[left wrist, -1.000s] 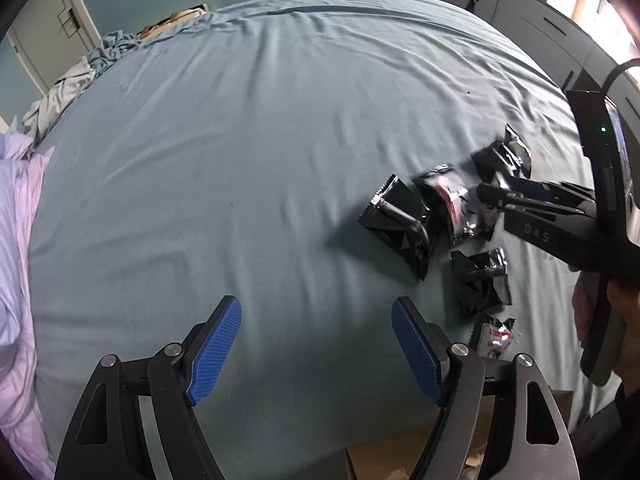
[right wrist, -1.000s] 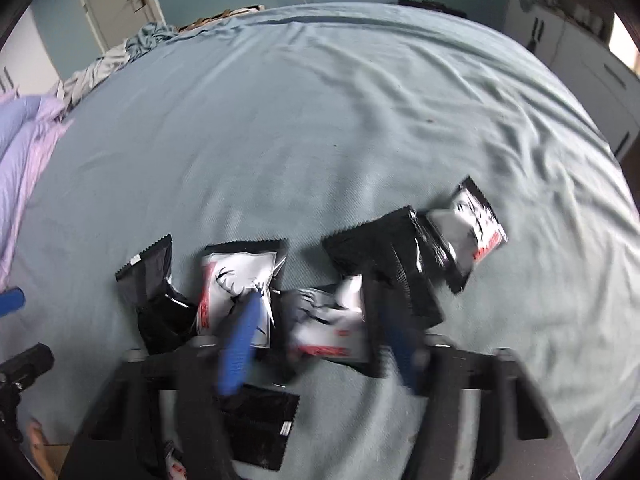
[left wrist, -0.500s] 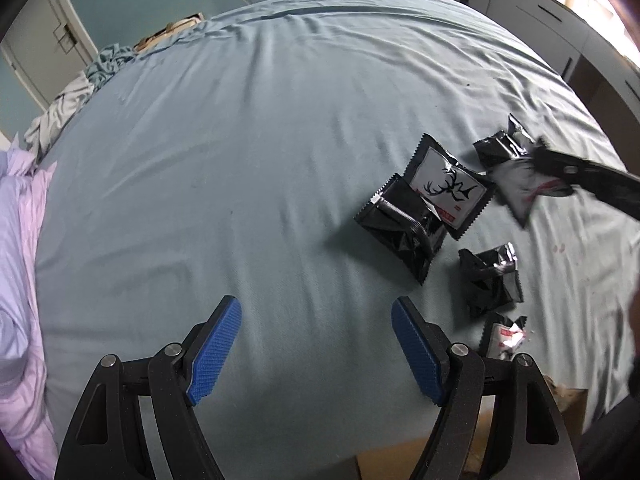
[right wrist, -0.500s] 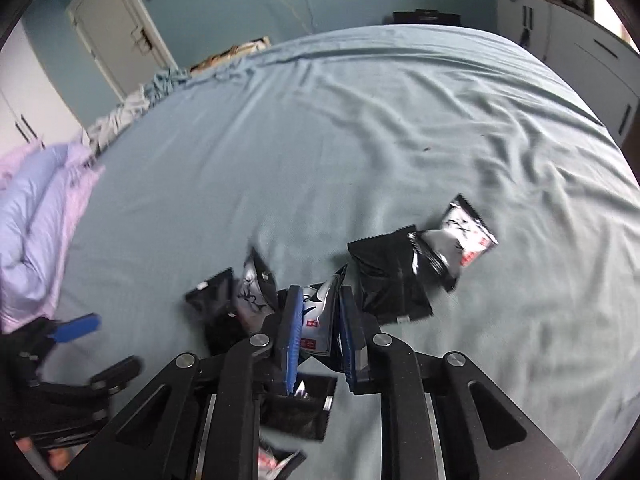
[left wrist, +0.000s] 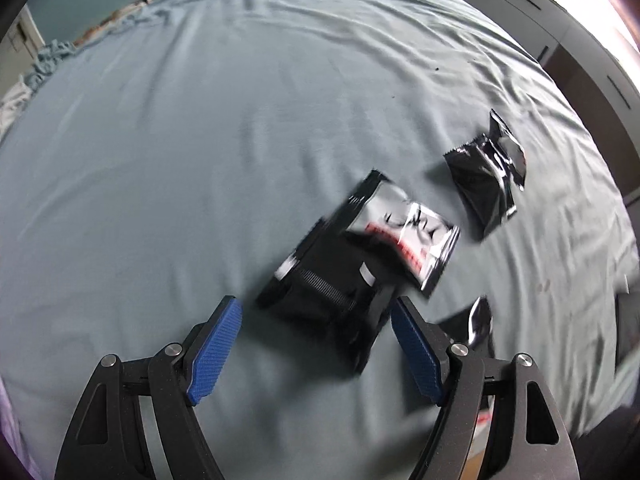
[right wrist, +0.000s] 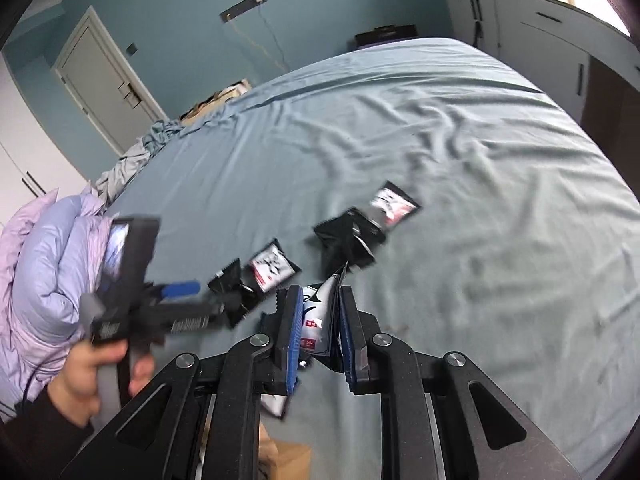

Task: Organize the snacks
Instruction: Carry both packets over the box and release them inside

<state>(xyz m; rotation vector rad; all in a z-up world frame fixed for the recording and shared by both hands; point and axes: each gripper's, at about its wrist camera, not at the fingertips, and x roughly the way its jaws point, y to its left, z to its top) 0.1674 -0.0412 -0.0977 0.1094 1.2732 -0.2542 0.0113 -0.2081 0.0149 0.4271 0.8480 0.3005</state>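
Note:
Several small black snack packets lie on the blue-grey bed sheet (left wrist: 200,140). My left gripper (left wrist: 316,344) is open, low over the bed, with a black packet (left wrist: 332,292) just ahead between its fingers; a white-faced packet (left wrist: 404,232) overlaps it. Another black packet (left wrist: 486,176) lies farther right. My right gripper (right wrist: 318,332) is shut on a white-and-black packet (right wrist: 318,316), lifted above the bed. In the right wrist view the left gripper (right wrist: 180,300) reaches toward two packets (right wrist: 256,276); two more packets (right wrist: 364,228) lie beyond.
A lilac duvet (right wrist: 44,264) is piled at the bed's left side. A cardboard box (right wrist: 286,458) sits below the bed's near edge. White cabinets (right wrist: 540,36) stand at the right, a door (right wrist: 104,80) at the back left.
My right gripper has lifted and pulled back with the packet. My left gripper has moved right and forward, close up to the black packet. Its jaws stay open.

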